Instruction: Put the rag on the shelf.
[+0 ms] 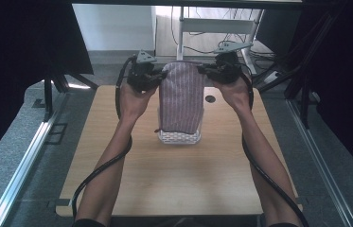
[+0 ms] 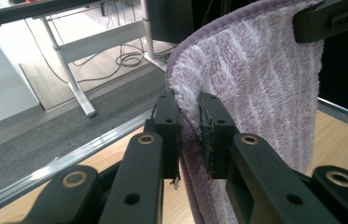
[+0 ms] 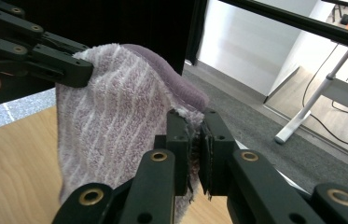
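Note:
A purple striped towel hangs stretched between both grippers above the table's far middle. My left gripper is shut on its upper left corner; in the left gripper view the jaws pinch the towel edge at my left gripper. On the upper right corner my right gripper is shut, and the right gripper view shows my right gripper clamping the towel hem. The towel's lower end drops into a white mesh basket.
The wooden table has a round cable hole near the far right. A white desk frame and floor cables lie beyond. Dark curtains flank both sides.

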{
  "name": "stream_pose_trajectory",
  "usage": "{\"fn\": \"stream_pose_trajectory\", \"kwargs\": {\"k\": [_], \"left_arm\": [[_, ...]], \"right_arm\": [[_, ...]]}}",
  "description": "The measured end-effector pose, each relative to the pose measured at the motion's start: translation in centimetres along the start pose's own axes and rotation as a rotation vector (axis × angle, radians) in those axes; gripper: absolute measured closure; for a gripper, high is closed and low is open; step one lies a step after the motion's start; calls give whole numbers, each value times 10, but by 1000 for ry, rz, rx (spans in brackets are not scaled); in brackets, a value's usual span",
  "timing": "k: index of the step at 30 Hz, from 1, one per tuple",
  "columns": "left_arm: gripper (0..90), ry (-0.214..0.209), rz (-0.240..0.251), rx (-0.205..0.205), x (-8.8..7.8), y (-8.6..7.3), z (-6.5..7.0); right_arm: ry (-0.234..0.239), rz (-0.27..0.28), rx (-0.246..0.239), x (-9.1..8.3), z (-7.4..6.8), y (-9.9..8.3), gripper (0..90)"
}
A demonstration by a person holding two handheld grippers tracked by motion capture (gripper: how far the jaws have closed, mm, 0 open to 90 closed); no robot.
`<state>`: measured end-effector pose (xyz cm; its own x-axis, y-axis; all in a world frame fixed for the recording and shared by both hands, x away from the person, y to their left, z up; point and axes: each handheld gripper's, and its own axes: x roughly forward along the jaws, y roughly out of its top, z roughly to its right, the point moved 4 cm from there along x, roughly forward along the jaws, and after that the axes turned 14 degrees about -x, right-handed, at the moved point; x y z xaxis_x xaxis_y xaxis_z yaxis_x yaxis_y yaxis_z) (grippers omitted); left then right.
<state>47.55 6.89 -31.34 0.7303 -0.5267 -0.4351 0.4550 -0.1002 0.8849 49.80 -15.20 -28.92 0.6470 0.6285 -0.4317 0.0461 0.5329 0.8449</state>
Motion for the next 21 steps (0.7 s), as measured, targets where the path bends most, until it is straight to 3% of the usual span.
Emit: {"fn": "stream_pose_trajectory", "kwargs": {"k": [21], "left_arm": [[784,119,-31,9,41,-9,-14]], "right_arm": [[-87,-64,18,53,16,-32,830]]}}
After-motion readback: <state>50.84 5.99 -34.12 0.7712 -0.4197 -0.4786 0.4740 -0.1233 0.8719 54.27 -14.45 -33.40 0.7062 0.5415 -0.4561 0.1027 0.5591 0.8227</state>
